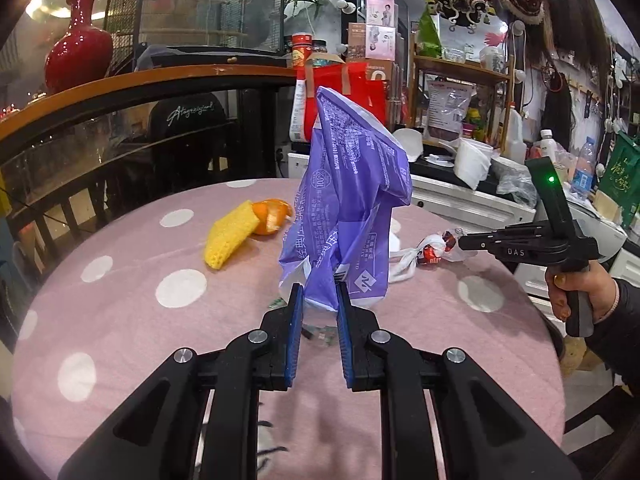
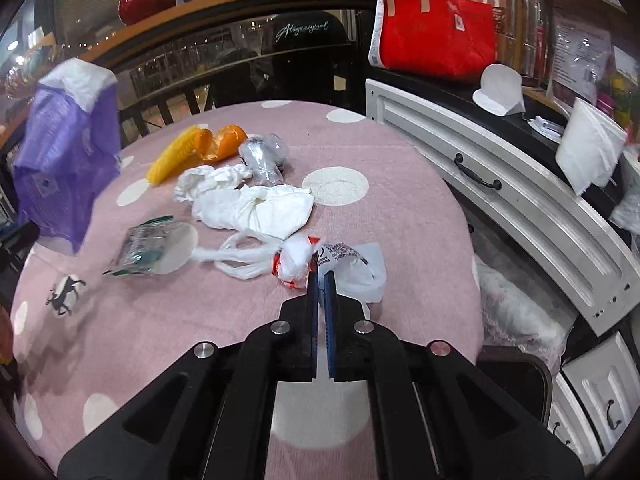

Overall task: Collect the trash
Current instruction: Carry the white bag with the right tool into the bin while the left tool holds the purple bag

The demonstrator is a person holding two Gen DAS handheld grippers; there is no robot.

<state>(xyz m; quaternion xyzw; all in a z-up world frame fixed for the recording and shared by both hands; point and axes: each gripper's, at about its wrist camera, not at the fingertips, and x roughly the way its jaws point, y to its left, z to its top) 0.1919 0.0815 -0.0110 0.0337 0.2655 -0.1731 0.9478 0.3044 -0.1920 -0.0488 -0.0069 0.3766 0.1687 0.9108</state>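
Progress: early | left gripper (image 1: 318, 300) fingers grasp upright purple printed plastic bag (image 1: 352, 200) | right gripper (image 2: 320, 280) fingers clench knotted white-and-red plastic bag (image 2: 316, 260) | remaining on pink dotted counter (image 2: 160, 340), 11 to 12 o'clock: crumpled white tissues (image 2: 252, 208), orange peel (image 2: 224, 142), clear plastic cup (image 2: 156, 250).

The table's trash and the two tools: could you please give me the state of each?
Purple bag: held upright off the table.
Left tool: shut on purple bag.
White plastic bag: knotted, lying on table.
Right tool: shut on white plastic bag.
Orange peel: peeled open.
Plastic cup: tipped over.
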